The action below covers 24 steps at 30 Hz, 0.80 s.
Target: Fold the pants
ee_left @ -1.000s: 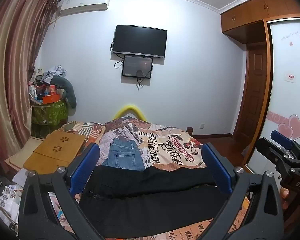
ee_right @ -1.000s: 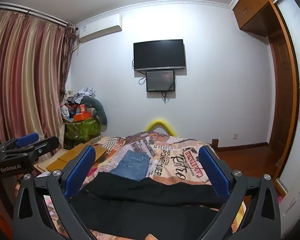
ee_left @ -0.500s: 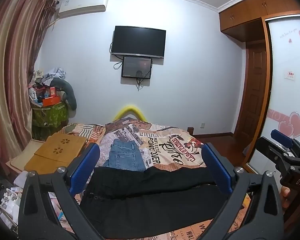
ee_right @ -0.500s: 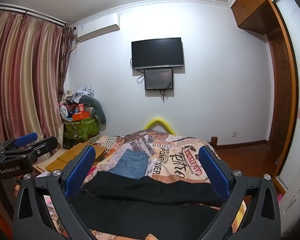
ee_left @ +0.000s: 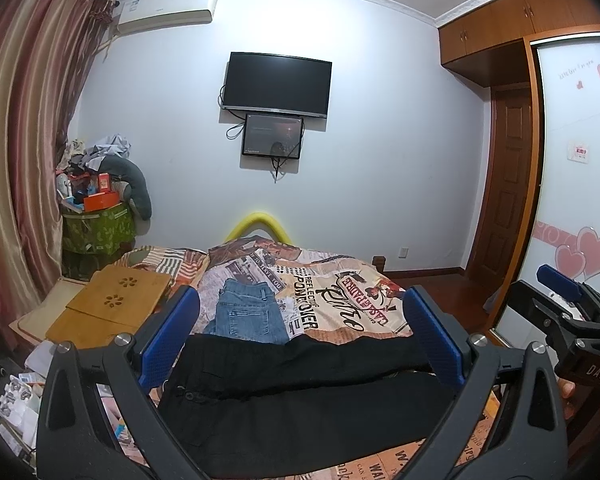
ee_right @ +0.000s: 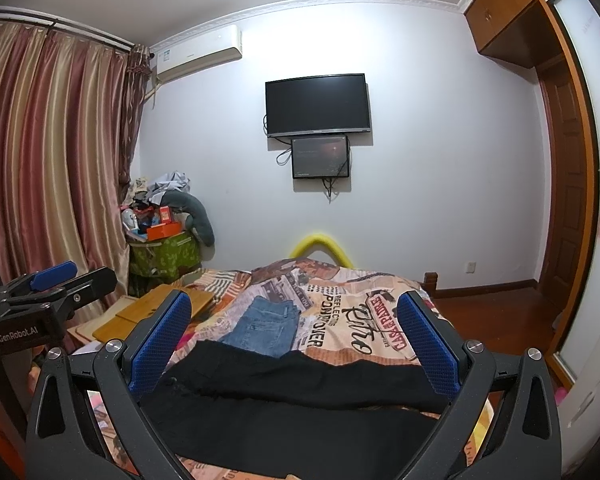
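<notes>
Black pants (ee_left: 300, 396) (ee_right: 300, 400) lie spread sideways across the near end of the bed, waistband to the left, legs running right. My left gripper (ee_left: 300, 332) hovers above them, open, nothing between its blue pads. My right gripper (ee_right: 294, 340) is open too, held above the pants with its jaws wide apart. In the left wrist view the right gripper (ee_left: 568, 304) shows at the right edge; in the right wrist view the left gripper (ee_right: 56, 280) shows at the left edge.
Folded blue jeans (ee_left: 250, 312) (ee_right: 266, 326) lie just beyond the black pants on the printed bedspread (ee_left: 348, 300). A wooden lap desk (ee_left: 112, 300) rests on the bed's left side. A cluttered green box (ee_left: 98, 228) stands by the curtain. Wardrobe door (ee_left: 576, 200) at right.
Both cameras have tilted slightly; the scene sits a little lower in view. The pants have not moved and both grippers stay open.
</notes>
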### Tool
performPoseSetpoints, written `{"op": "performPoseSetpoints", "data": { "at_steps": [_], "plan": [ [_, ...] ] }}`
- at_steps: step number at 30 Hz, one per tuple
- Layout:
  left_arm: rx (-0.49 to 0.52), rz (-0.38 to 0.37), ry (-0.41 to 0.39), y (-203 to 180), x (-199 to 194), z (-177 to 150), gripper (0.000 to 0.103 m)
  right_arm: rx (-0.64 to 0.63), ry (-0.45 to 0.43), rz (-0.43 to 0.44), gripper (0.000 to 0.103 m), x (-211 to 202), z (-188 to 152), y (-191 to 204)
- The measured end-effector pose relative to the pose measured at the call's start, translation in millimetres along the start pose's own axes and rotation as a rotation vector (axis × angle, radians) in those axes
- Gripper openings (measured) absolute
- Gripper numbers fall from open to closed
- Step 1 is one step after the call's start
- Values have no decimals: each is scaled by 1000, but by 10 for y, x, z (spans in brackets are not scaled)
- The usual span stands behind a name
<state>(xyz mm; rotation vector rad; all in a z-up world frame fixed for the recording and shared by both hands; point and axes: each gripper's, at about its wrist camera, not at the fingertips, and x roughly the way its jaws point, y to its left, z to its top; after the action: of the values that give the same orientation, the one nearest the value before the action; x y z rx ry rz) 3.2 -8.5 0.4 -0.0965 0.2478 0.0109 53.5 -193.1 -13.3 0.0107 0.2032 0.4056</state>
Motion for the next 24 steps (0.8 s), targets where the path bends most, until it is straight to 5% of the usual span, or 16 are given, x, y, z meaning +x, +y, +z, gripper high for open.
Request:
{"op": "performPoseSetpoints", "data": {
  "at_steps": [24],
  "plan": [
    [9,-2,-11,-71,-13,29,103,8,6,4,102,6,10,19]
  ]
}}
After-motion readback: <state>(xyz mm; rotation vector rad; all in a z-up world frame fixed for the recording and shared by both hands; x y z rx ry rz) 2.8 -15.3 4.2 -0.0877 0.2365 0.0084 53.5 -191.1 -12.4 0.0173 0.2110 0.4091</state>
